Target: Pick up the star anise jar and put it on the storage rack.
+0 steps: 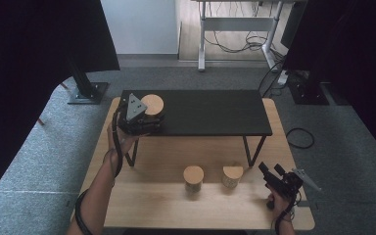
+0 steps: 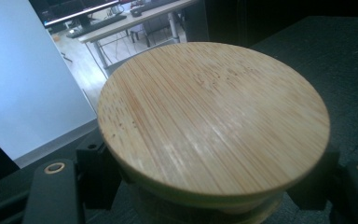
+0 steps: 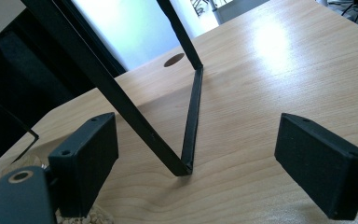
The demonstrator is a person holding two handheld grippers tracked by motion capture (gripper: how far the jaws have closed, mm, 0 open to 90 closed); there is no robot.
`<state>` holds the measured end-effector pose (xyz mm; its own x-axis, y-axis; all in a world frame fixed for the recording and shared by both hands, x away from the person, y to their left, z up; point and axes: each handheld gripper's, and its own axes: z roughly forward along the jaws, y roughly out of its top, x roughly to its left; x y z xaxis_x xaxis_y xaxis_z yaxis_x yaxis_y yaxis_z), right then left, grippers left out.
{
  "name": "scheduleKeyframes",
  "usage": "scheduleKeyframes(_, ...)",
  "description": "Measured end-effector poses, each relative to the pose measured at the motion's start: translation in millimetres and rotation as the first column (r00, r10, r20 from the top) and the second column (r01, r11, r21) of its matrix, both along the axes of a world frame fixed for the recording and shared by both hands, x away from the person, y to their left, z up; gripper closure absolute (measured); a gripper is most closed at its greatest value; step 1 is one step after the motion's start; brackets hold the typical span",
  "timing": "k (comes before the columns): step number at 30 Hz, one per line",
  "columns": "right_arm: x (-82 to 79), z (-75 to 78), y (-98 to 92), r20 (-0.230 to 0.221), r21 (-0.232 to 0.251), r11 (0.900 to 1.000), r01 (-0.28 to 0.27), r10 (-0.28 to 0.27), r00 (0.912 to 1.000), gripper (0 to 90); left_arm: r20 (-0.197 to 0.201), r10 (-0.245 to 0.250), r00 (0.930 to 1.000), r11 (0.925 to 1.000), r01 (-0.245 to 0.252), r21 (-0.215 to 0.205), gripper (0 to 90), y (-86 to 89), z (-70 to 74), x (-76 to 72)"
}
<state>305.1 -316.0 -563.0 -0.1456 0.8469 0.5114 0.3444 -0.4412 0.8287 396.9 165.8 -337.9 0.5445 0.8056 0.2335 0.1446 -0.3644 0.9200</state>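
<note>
Left tool (image 1: pixel 144 122) clamped on a jar (image 1: pixel 152 108) with round bamboo lid (image 2: pixel 212 116), standing upright on the black shelf (image 1: pixel 210 112), left end; contents not visible. Right tool (image 1: pixel 273 174) has jaws apart, holding nothing, low over the worktop (image 1: pixel 176 205). Two more lidded jars (image 1: pixel 193 177) (image 1: pixel 232 175) stand upright on worktop, contents unclear.

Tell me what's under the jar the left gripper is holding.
The jar in the left gripper sits over the black shelf. Its bamboo lid covers the base, so contact can't be confirmed.
</note>
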Motion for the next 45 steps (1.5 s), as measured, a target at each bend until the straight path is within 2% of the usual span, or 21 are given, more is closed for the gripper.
scheduleKeyframes(4, -0.1, 0.0, 0.0, 0.0, 0.001, 1.0, 0.0, 0.0, 1.0, 12.9, -0.041, 0.041, 0.9983, 0.999, -0.041, -0.017, 22.9, 2.8, 0.3, 5.0)
scheduleKeyframes(7, 0.1, 0.0, 0.0, -0.001, 0.001, 1.0, -0.001, 0.001, 1.0, 12.9, -0.058, 0.044, 0.9973, 0.9981, -0.047, -0.04, 21.8, 7.2, -1.1, 6.8)
scheduleKeyframes(28, -0.2, 0.0, 0.5, 0.0, -0.003, 1.0, -0.002, 0.002, 1.0, 12.9, -0.04, 0.065, 0.9971, 0.9978, -0.065, -0.006, 17.5, 6.8, -3.8, 4.6)
scheduleKeyframes(35, 0.2, 0.1, 0.6, -0.003, -0.004, 1.0, -0.004, 0.004, 1.0, 13.0, -0.011, 0.076, 0.9971, 0.9958, -0.076, -0.05, 7.8, 9.9, -3.3, -1.7)
scheduleKeyframes(38, 0.4, 0.1, 0.5, -0.005, -0.004, 1.0, -0.004, 0.004, 1.0, 13.0, -0.004, 0.067, 0.9977, 0.9952, -0.067, -0.071, 7.5, 12.9, -1.2, -6.2)
scheduleKeyframes(45, 0.9, -0.1, 0.4, -0.009, 0.001, 1.0, -0.003, 0.003, 1.0, 13.1, 0.01, 0.071, 0.9974, 0.9948, -0.07, -0.074, 7.2, 18.9, -1.8, -19.1)
